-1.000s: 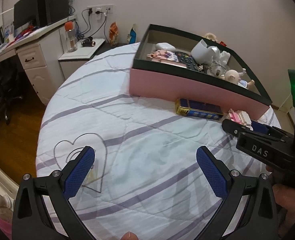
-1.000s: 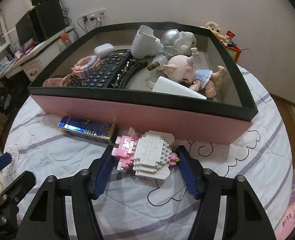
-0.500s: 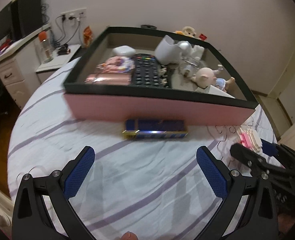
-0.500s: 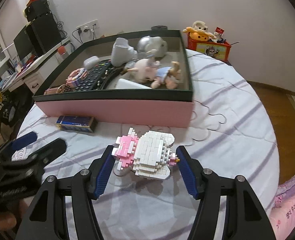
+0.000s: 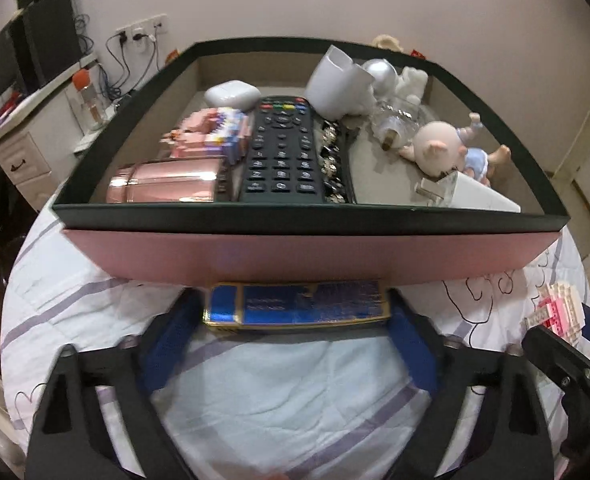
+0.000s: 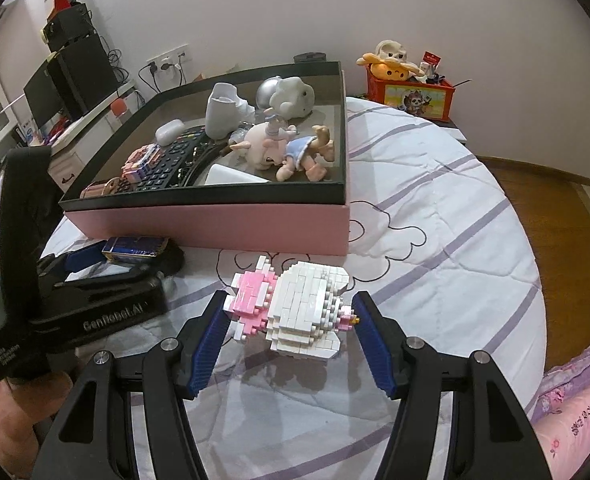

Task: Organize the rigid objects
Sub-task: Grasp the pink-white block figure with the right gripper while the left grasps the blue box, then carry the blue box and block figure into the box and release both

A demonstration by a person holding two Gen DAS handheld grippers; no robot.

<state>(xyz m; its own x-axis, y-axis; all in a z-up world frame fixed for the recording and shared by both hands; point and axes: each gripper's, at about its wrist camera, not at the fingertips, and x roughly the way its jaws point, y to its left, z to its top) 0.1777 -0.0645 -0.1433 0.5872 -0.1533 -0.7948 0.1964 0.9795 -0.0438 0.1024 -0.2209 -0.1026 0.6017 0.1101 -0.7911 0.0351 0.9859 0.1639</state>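
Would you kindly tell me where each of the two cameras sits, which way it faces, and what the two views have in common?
Left wrist: on the left gripper, looking down over its fingers, which have just been closing around the blue box before the pink tray.
Right wrist: on the right gripper, looking down over the brick figure it grips; a hand shows lower left.
Shared: tray, remote control, piglet doll, blue box, brick figure, each other's gripper.

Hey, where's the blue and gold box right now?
In the left wrist view the blue and gold box lies on the bedspread against the pink tray's near wall, between the left tongs' closing pads.
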